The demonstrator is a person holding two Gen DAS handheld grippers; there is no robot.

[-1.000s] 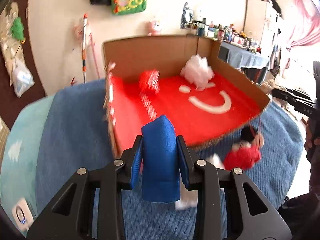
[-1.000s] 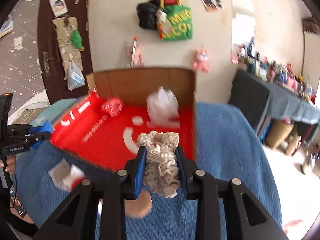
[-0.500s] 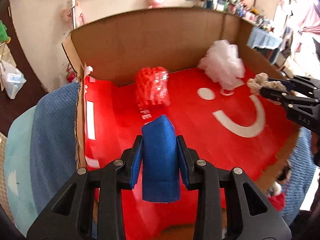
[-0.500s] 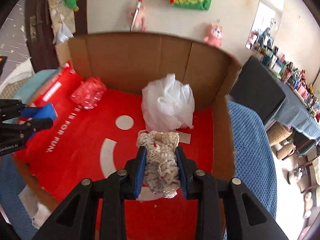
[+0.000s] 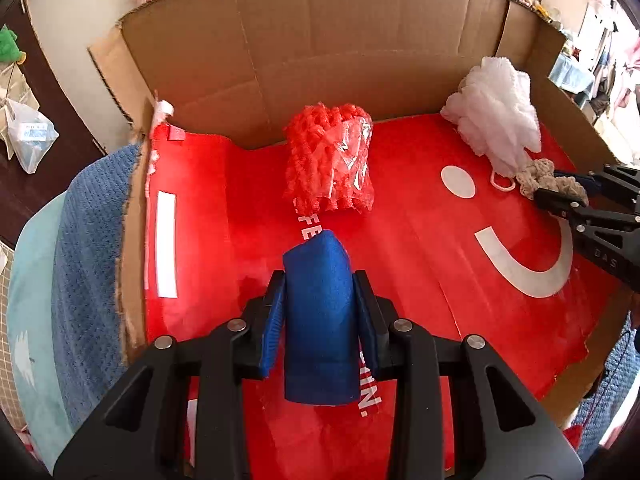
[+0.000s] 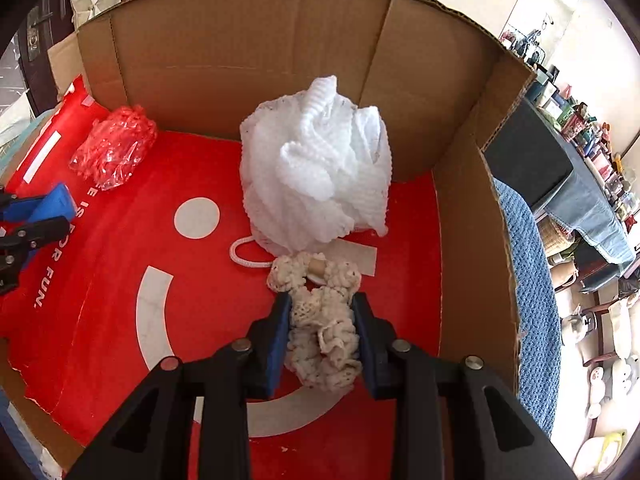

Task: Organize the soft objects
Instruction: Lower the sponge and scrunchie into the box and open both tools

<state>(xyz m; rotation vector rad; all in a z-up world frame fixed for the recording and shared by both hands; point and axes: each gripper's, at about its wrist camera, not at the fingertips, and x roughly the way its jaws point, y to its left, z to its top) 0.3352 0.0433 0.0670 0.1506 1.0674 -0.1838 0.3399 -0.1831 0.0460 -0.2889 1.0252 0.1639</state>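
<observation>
Left gripper (image 5: 320,312) pinching a blue cloth (image 5: 319,320), over the red liner (image 5: 420,248) near the red mesh bundle (image 5: 330,160) | right gripper (image 6: 322,332) clamped on a cream crochet piece (image 6: 322,328), just in front of the white mesh puff (image 6: 316,168) | all inside the cardboard box (image 6: 240,52)

Each black plastic two-finger left gripper (image 5: 319,312) and right gripper (image 6: 322,330) is built from angular, triangulated arms with open cut-outs. Round silver screw heads are set at the arm joints, two on either side. The inner faces of the fingers (image 5: 273,332) are lined with ribbed blue pads. White lettering reading "DAS" is printed on the side of the right gripper's arm, as seen from the left wrist view.
</observation>
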